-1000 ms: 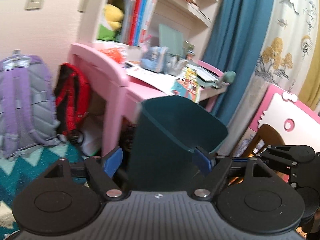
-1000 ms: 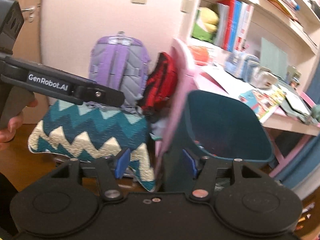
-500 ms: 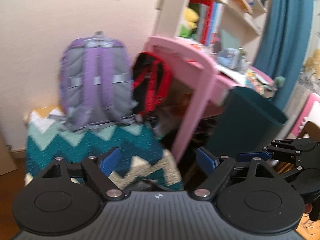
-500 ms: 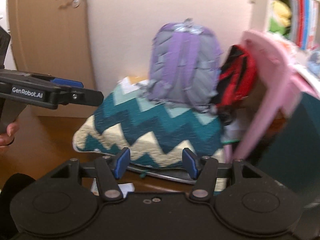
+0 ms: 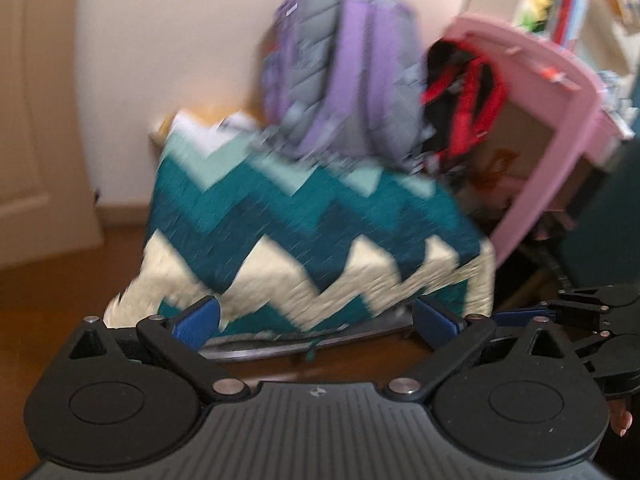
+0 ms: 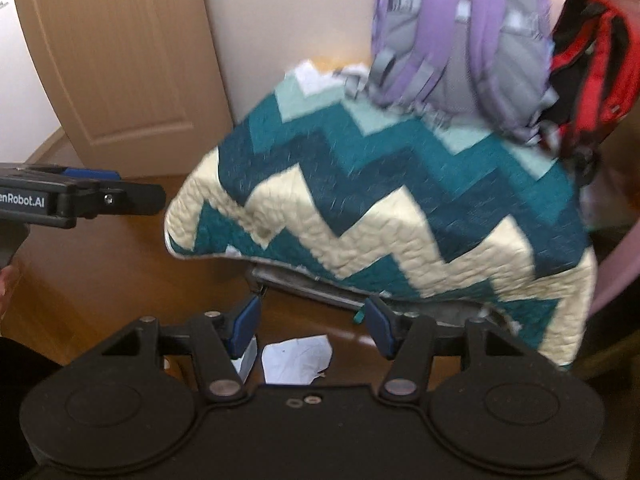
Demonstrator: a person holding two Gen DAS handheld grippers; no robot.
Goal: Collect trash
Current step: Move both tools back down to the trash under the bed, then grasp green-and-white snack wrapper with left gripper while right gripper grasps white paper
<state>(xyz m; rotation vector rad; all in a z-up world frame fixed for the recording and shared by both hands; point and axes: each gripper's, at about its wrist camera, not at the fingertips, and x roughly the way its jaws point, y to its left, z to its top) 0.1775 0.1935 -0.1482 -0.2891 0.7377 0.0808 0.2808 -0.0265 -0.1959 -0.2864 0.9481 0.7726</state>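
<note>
A crumpled white paper scrap point(image 6: 297, 358) lies on the brown wooden floor, just below and between the fingertips of my right gripper point(image 6: 314, 326), which is open and empty. My left gripper point(image 5: 316, 316) is open and empty, facing the zigzag quilt. It shows from the side at the left edge of the right wrist view point(image 6: 80, 200). The dark teal trash bin point(image 5: 612, 216) is only a sliver at the right edge of the left wrist view. The left wrist view is blurred.
A teal and cream zigzag quilt point(image 6: 400, 208) covers a low bundle on the floor. A purple backpack point(image 6: 460, 40) and a red-black backpack point(image 6: 588, 64) lean behind it. A pink desk point(image 5: 560, 120) stands right, a wooden door point(image 6: 112, 60) left.
Both grippers have swung left and down, away from the teal bin and desk toward the quilt and floor. The white paper scrap has come into the right wrist view.
</note>
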